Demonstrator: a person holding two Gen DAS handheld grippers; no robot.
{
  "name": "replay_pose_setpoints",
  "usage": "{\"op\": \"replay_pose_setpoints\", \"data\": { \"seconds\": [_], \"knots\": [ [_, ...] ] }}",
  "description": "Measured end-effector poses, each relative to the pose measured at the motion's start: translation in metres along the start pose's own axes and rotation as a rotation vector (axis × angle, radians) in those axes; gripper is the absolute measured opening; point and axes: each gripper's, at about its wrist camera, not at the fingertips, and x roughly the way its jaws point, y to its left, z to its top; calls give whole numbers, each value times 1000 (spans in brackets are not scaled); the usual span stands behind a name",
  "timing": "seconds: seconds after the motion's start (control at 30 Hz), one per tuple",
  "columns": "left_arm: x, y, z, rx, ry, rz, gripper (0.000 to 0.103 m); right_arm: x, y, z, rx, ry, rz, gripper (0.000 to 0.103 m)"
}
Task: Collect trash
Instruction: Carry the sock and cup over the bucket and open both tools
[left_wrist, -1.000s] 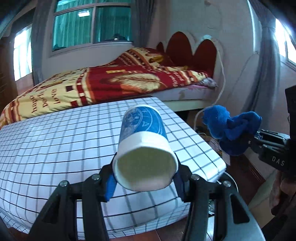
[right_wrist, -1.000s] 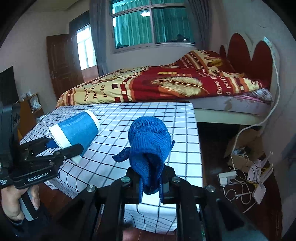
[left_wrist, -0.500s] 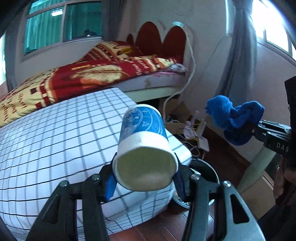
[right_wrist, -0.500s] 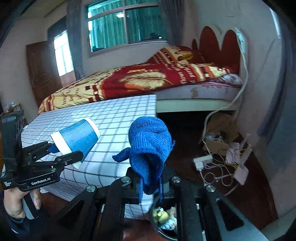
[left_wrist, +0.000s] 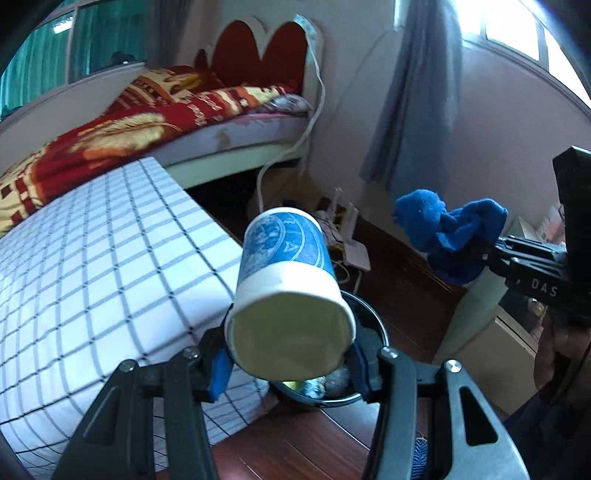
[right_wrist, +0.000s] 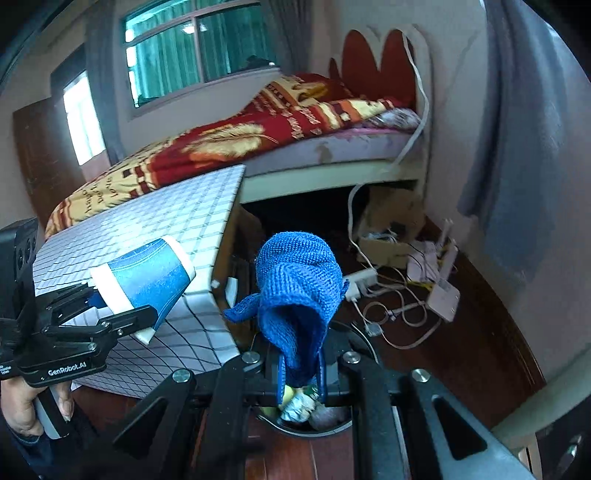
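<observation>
The paper cup (left_wrist: 290, 295) is clamped in the left gripper (left_wrist: 290, 365) and the blue cloth (right_wrist: 297, 291) in the right gripper (right_wrist: 301, 380), both above the bin (right_wrist: 343, 424) on the floor; the carry step is judged nearly done; release over the bin is called for next.

Both grippers now sit past the corner of the checked table (right_wrist: 155, 221), above the bin (right_wrist: 332, 417), which was out of sight a second ago. The cup (left_wrist: 288, 288) hangs over the bin's rim, and the blue cloth (right_wrist: 299, 291) directly over its trash.
</observation>
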Motion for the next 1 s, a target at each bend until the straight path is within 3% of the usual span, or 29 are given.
{"op": "replay_pose_setpoints", "data": {
  "seconds": [0.4, 1.0],
  "knots": [
    [56, -29, -22, 16, 132, -58, 53, 37, -39, -40, 68, 108, -6, 13],
    [133, -16, -50, -76, 291, -76, 53, 135, -43, -89, 19, 332, 33, 14]
  ]
}}
